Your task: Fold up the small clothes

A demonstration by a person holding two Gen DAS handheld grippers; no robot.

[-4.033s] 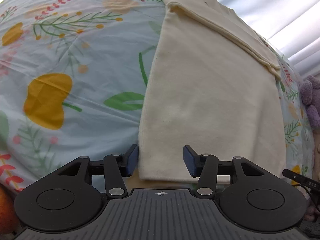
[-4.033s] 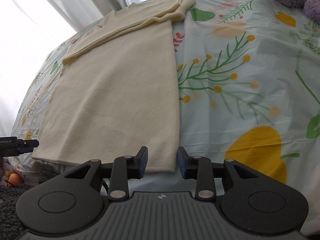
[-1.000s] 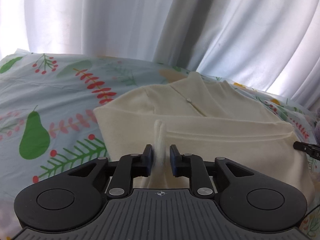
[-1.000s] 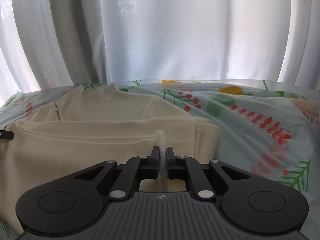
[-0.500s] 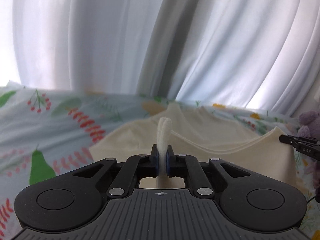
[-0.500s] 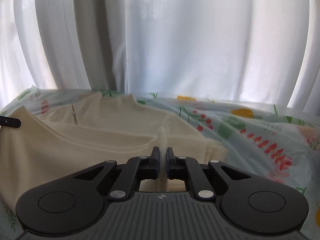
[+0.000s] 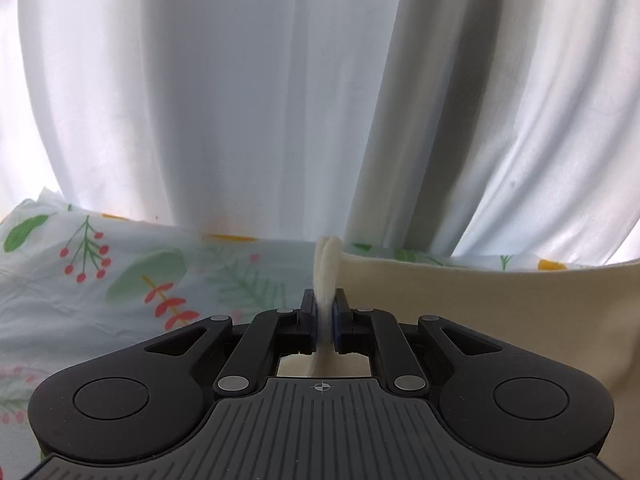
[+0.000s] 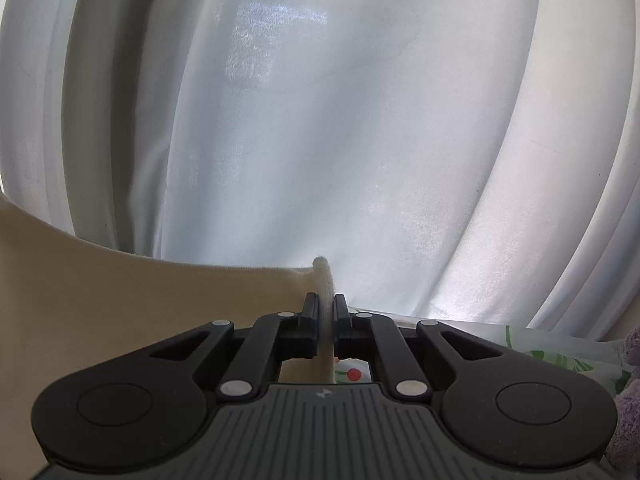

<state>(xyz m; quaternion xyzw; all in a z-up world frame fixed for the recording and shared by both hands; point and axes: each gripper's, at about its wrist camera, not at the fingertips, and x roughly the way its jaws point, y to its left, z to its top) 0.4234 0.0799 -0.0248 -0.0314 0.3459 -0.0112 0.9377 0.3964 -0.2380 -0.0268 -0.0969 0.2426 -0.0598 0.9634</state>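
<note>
Cream-coloured garment point(image 7: 460, 312), a single soft knit piece, hangs stretched between the two grippers above the bed. The left gripper point(image 7: 325, 322) is clenched on one corner of it: a doubled tuft of the fabric pokes up between the two blue-padded fingers point(image 7: 311, 322), and the cloth spreads away to the right of that view as a broad sheet with a straight top edge. The right gripper point(image 8: 327, 326) is likewise clamped on the opposite corner, a folded nub of the garment point(image 8: 152, 320) standing above its two fingers point(image 8: 310, 326), and the cloth spreads off to the left of that view.

Behind both grippers hangs one white curtain point(image 7: 240, 100), sheer and pleated in long vertical folds, with daylight coming through it; it fills the upper part of both views point(image 8: 340, 120). Below it lies one floral bedsheet point(image 7: 100, 280), pale blue-white and printed with green leaves, red berries and yellow shapes. From the left wrist it shows to the left of the gripper and as a thin strip above the cloth's top edge. From the right wrist the lifted cloth hides most of the sheet point(image 8: 560, 356), leaving a small patch at lower right and a red dot seen through the gap under the fingers. One purple plush toy point(image 8: 630, 400) sits at the far right edge of the right wrist view, only partly seen.
</note>
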